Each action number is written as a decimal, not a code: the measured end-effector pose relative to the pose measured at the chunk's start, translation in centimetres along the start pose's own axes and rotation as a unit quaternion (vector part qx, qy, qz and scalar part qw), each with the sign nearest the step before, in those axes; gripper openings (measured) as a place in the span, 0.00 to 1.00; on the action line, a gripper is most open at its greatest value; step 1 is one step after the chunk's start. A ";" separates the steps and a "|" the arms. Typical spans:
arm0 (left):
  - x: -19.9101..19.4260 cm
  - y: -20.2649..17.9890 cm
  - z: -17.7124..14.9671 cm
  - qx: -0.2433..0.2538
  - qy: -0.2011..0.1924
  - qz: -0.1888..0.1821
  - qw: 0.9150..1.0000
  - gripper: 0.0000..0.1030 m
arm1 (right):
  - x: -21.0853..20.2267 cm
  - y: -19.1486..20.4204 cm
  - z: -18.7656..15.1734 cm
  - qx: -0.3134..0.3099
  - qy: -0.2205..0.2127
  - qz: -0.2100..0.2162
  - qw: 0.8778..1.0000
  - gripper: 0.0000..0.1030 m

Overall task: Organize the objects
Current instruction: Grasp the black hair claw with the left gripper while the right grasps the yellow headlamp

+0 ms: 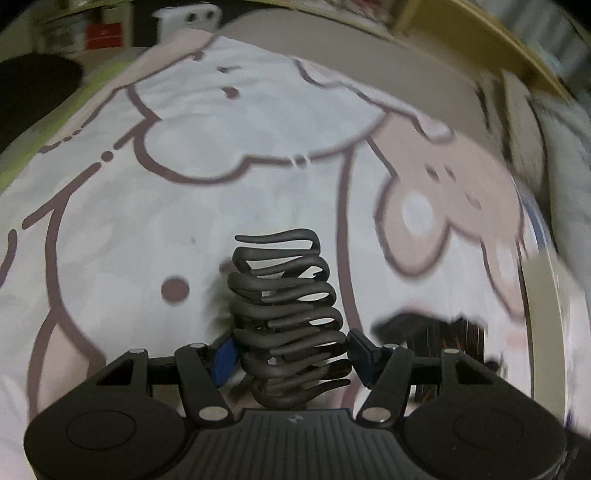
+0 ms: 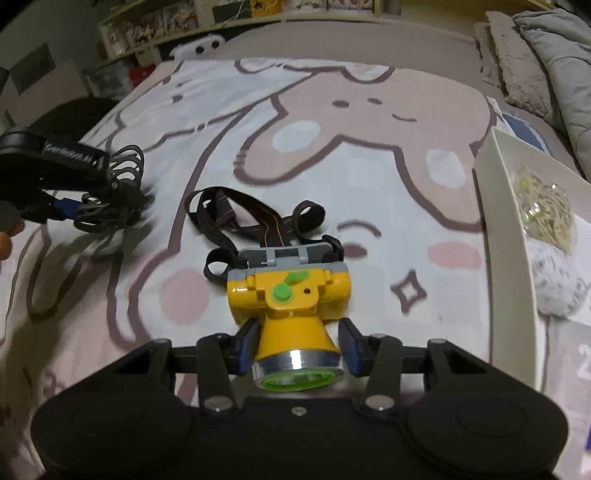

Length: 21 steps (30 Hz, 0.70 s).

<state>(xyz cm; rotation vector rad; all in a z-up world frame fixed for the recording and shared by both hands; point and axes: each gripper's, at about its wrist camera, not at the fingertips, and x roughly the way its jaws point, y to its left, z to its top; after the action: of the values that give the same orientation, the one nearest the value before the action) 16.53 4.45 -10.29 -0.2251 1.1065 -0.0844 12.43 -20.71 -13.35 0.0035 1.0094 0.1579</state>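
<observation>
**Both grippers loaded, nothing boxed from this pair yet**

While both grippers carry something, neither item sits in the box yet, so I'd call this mid-task. Left gripper (image 1: 291,354) pinches a black wire coil (image 1: 286,314), pads pressed on its lower turns; in the right wrist view that coil (image 2: 123,192) hangs just above the bed. Right gripper (image 2: 297,345) clamps the neck of a yellow headlamp (image 2: 291,302), just behind the lens; its black strap (image 2: 255,221) trails over the sheet, and I can't tell whether the body is lifted or resting.

Done so far, judging by contents: the cream box (image 2: 506,236) at right already holds a clear bag of yellowish bits (image 2: 546,206) and a grey fluffy thing (image 2: 557,280). Left to do: headlamp and coil placed, probably there.

Surface: soft bed sheet (image 2: 369,173), white with a brown-and-pink cartoon print. Room: dim, cluttered shelves (image 2: 155,26) beyond the bed, grey blankets (image 2: 554,48) piled far right. Left view is motion-blurred.
</observation>
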 end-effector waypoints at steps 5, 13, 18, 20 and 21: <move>-0.9 -0.9 -2.4 0.120 0.050 0.019 0.991 0.61 | -1.3 0.0 -1.1 0.001 0.021 0.008 1.000 0.45; -0.9 -0.4 -4.5 0.163 0.083 0.035 0.983 0.62 | -2.3 0.3 -2.7 -0.006 0.070 0.033 0.997 0.45; -1.5 0.0 -3.4 0.099 0.047 0.048 0.993 0.73 | -1.8 0.3 -2.1 0.008 0.074 0.038 0.997 0.45; -1.6 0.2 -3.0 0.067 0.041 0.049 0.996 0.74 | -1.2 0.1 -2.0 0.013 0.081 0.041 0.996 0.45; -1.5 0.5 -2.8 0.051 0.041 0.047 0.997 0.74 | -1.0 0.0 -2.0 0.013 0.084 0.041 0.995 0.45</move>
<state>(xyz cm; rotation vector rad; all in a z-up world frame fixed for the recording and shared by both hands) 13.30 4.82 -10.28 -0.0781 1.1903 -0.0675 10.19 -20.95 -13.58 0.0571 1.1809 0.2232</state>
